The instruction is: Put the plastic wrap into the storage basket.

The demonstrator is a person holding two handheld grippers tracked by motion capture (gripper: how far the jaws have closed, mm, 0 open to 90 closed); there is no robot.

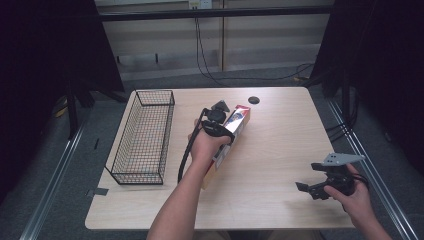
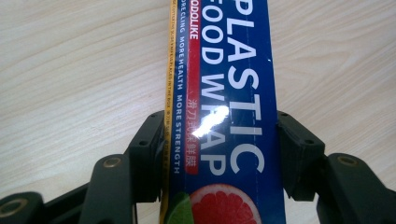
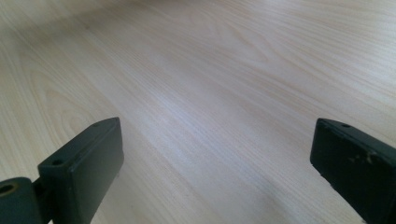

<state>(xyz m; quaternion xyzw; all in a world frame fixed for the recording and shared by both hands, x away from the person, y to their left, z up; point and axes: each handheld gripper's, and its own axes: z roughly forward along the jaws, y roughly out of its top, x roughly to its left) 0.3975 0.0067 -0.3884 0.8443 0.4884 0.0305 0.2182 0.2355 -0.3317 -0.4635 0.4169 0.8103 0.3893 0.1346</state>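
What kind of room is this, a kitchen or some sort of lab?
Probably a lab recording booth, not a kitchen: black curtains flank a bare wooden table, cables trail across the floor, and a person works with a hand-held gripper.

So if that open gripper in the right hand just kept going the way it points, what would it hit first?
Probably just the bare table. The right gripper tilts down at the wood with nothing between its open jaws, though depth is hard to judge.

Pale matt wood-grain table (image 1: 280,150), glossy printed cardboard food wrap box (image 2: 224,93) with a glare spot, black wire-mesh metal basket (image 1: 142,137), matt black plastic jaws.
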